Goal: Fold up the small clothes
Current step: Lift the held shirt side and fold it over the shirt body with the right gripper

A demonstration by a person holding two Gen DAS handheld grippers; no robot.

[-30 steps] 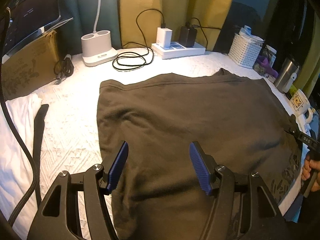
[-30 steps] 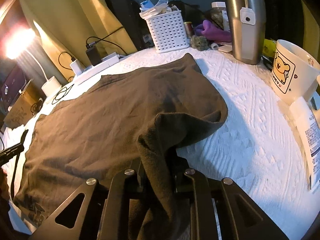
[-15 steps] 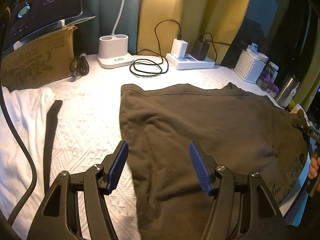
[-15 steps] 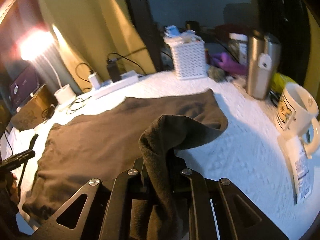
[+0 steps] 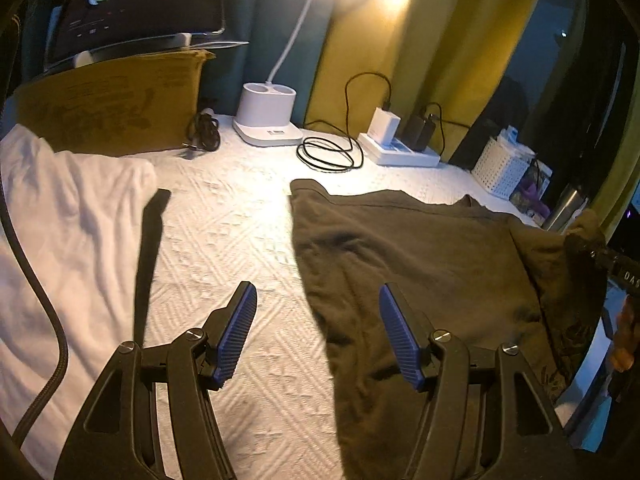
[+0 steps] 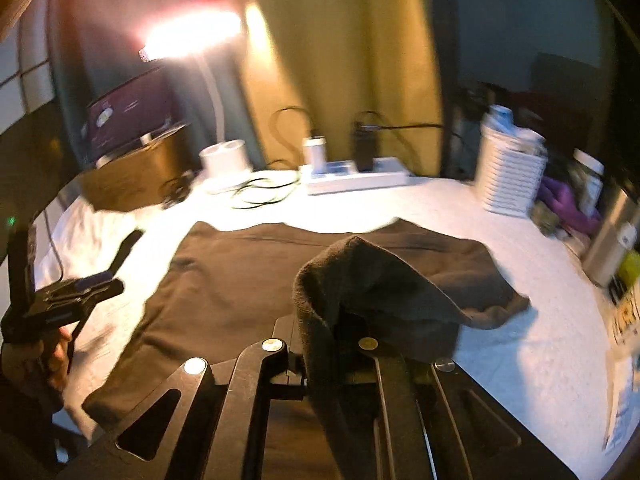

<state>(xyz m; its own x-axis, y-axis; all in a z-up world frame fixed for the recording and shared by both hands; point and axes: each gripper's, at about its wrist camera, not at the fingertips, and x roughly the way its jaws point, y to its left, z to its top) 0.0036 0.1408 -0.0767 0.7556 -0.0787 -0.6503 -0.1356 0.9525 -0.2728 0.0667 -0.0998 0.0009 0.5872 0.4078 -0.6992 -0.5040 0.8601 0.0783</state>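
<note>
A dark olive-brown shirt (image 5: 420, 256) lies spread on the white quilted table cover (image 5: 224, 240). My left gripper (image 5: 316, 332) is open and empty, hovering over the shirt's left edge; it also shows in the right wrist view (image 6: 108, 282). My right gripper (image 6: 332, 344) is shut on a lifted fold of the shirt (image 6: 360, 280), held above the rest of the shirt (image 6: 240, 280). Cloth hides its fingertips. It shows at the right edge of the left wrist view (image 5: 580, 240).
A white garment (image 5: 60, 240) lies at the left. At the back stand a cardboard box (image 5: 108, 112), a white lamp base (image 5: 266, 116), a coiled cable (image 5: 328, 152), a power strip (image 5: 400, 152) and a white basket (image 5: 500, 168). A steel tumbler (image 6: 612, 236) stands at the right.
My right gripper has lifted the held shirt corner and carried it leftward over the shirt. My left gripper has drawn back to the left, from over the shirt to its left edge.
</note>
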